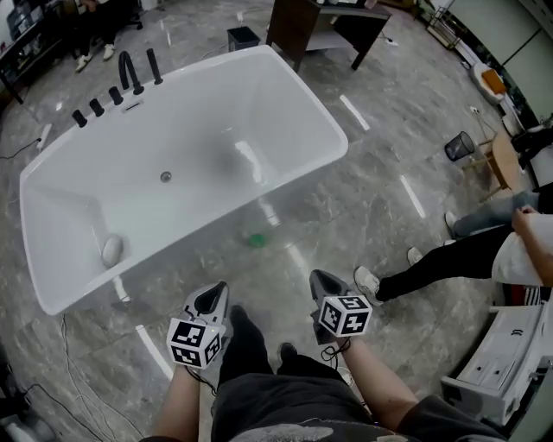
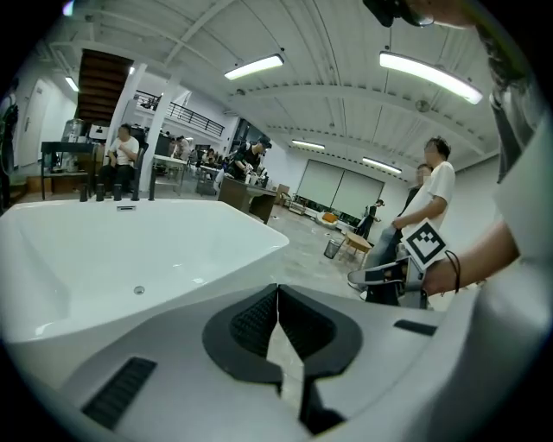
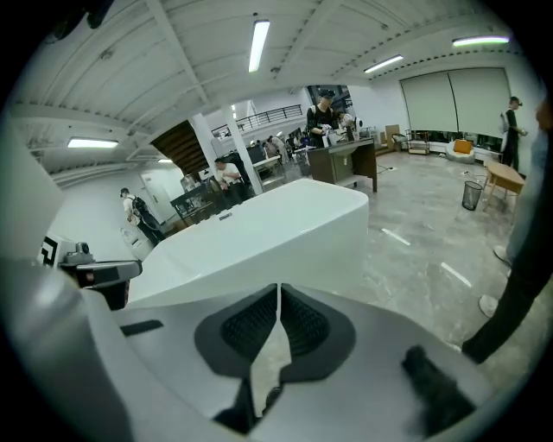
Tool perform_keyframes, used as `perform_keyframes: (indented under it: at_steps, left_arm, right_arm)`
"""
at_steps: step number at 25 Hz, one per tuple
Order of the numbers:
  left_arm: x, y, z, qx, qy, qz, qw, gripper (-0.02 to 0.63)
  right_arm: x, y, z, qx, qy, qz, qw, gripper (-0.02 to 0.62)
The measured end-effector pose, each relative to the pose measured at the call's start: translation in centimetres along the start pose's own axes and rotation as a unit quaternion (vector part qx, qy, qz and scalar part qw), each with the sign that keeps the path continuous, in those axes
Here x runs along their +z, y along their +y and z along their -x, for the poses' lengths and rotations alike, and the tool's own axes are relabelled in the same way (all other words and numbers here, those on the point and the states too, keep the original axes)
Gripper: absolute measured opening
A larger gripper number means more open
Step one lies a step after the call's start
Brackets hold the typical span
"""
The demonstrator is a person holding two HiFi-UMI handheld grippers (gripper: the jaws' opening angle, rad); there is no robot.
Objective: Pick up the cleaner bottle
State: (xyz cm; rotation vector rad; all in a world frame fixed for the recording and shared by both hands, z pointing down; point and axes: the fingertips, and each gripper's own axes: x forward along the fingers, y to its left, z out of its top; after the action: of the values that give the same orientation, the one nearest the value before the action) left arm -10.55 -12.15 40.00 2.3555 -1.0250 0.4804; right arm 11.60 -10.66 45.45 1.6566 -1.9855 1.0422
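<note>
Held low over the floor (image 1: 389, 181): left gripper (image 1: 211, 300) and right gripper (image 1: 326, 285), each with jaws closed together, nothing between. Ahead of both, well apart: blurred green object (image 1: 257, 240), possibly the cleaner bottle, lying beside bathtub (image 1: 285, 95).

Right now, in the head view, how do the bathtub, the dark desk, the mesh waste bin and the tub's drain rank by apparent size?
1. bathtub, by far the largest.
2. dark desk, though it is cut off by the top edge and stands farther away.
3. mesh waste bin.
4. drain, the smallest.
</note>
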Motion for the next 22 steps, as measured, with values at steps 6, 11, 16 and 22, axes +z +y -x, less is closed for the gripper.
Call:
perform_keyframes:
  at_steps: [6, 11, 16, 22]
  left_arm:
    - [-1.8, 3.5, -4.0, -0.01, 0.026, 0.004, 0.9996, 0.014]
    - [-4.5, 4.8, -7.6, -0.011, 0.052, 0.0, 0.9986, 0.014]
    - [-6.6, 5.7, -11.3, 0.006, 0.066, 0.002, 0.9978, 0.014]
    - [-9.4, 6.5, -16.0, 0.048, 0.075, 0.016, 0.9959, 0.014]
  right_arm:
    - [-1.0, -0.5, -4.4, -0.013, 0.02, 0.027, 0.999, 0.028]
    - [-3.2, -1.2, -8.3, 0.013, 0.04, 0.041, 0.998, 0.029]
    - [-4.3, -3.4, -12.4, 0.019, 0.054, 0.044, 0.997, 0.031]
    - [-6.1, -6.6, -17.4, 0.05, 0.082, 0.086, 0.992, 0.035]
